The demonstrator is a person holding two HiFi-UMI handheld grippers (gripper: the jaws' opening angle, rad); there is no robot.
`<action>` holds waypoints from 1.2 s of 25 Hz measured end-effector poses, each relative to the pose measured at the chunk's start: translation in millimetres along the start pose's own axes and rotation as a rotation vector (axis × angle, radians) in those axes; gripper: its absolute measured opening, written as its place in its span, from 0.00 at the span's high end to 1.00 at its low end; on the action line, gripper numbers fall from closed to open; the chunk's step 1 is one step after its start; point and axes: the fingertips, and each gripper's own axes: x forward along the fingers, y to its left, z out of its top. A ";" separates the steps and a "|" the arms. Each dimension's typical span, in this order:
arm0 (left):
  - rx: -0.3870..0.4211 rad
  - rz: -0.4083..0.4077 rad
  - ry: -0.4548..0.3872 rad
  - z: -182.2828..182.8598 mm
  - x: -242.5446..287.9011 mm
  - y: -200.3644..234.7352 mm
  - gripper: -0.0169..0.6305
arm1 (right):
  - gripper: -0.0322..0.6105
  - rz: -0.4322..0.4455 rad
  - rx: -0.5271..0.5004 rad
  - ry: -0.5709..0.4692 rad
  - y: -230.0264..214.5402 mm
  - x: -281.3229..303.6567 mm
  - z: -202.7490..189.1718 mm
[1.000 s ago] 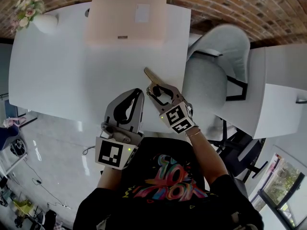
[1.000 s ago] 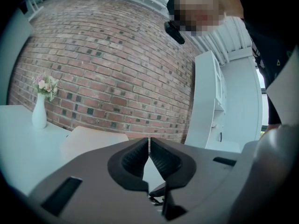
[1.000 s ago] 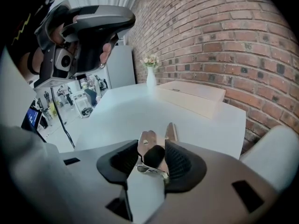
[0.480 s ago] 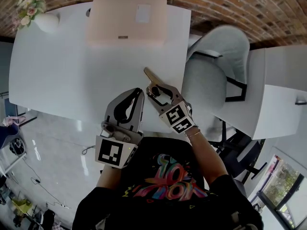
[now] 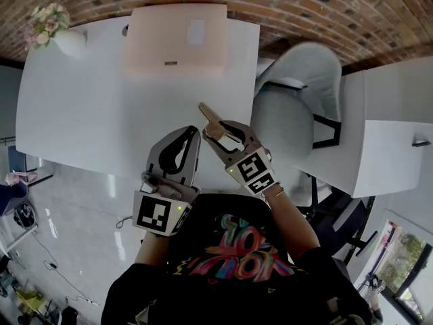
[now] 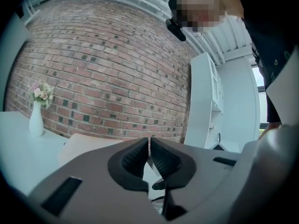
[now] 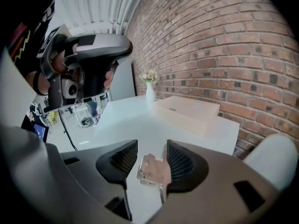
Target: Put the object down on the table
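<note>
Gap shows on one side only: your right gripper [image 5: 215, 127] has just been opening its jaws, and the small tan object with a silvery metal edge [image 7: 152, 169] sits between them, nearer the pad at frame right. Its long axis points to the upper left over the white tabletop [image 5: 88, 114]. Your left gripper [image 5: 191, 134] hangs beside, jaws closed and empty.

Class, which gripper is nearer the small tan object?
Right. The small tan object sits between the jaws of the right gripper, which have just been opening; the left gripper, shut, is apart, to its left.

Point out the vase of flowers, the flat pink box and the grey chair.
vase of flowers [image 5: 69, 41]: head view, on the white vase body.
flat pink box [image 5: 155, 40]: head view, on its lid.
grey chair [image 5: 283, 122]: head view, on the seat.
</note>
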 end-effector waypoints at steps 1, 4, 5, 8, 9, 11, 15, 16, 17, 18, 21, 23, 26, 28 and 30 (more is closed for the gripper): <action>0.003 -0.003 0.000 2.7 -0.7 -1.4 0.92 | 0.63 -0.006 -0.002 -0.014 -1.0 -5.2 6.8; 0.001 -0.013 -0.011 13.5 -3.0 -5.3 0.92 | 0.63 -0.027 -0.015 -0.058 -3.6 -22.0 28.9; -0.001 -0.017 -0.016 17.4 -3.8 -6.9 0.92 | 0.63 -0.035 -0.017 -0.074 -4.4 -28.3 36.3; -0.002 -0.028 -0.033 29.9 -5.9 -12.0 0.92 | 0.63 -0.062 -0.017 -0.119 -8.6 -48.0 58.0; -0.003 -0.033 -0.041 34.7 -6.2 -13.4 0.92 | 0.63 -0.072 -0.013 -0.135 -11.1 -55.0 65.5; -0.008 -0.040 -0.057 44.8 -6.3 -15.8 0.92 | 0.63 -0.098 -0.008 -0.170 -17.5 -70.7 79.8; 0.002 -0.057 -0.081 63.0 -7.1 -21.3 0.92 | 0.64 -0.138 -0.018 -0.237 -27.1 -104.0 104.1; 0.013 -0.065 -0.084 66.6 -7.7 -23.2 0.92 | 0.64 -0.142 -0.021 -0.249 -28.1 -111.7 108.9; 0.024 -0.074 -0.085 70.0 -8.2 -25.3 0.92 | 0.64 -0.149 -0.023 -0.261 -29.2 -119.4 113.6; 0.035 -0.084 -0.087 73.6 -8.8 -27.6 0.92 | 0.65 -0.160 -0.029 -0.279 -30.7 -127.3 119.0; 0.062 -0.111 -0.098 84.4 -10.9 -34.9 0.92 | 0.66 -0.190 -0.044 -0.331 -33.6 -149.5 133.7; 0.070 -0.124 -0.097 87.9 -13.2 -39.1 0.92 | 0.68 -0.199 -0.046 -0.360 -32.7 -163.1 138.7; 0.077 -0.128 -0.106 93.0 -12.5 -42.6 0.92 | 0.69 -0.223 -0.039 -0.399 -34.5 -181.5 141.3; 0.079 -0.136 -0.116 95.9 -11.1 -45.1 0.92 | 0.70 -0.243 -0.027 -0.417 -35.7 -191.9 139.7; 0.076 -0.145 -0.123 97.4 -10.3 -48.0 0.92 | 0.73 -0.256 -0.013 -0.434 -35.5 -201.1 138.0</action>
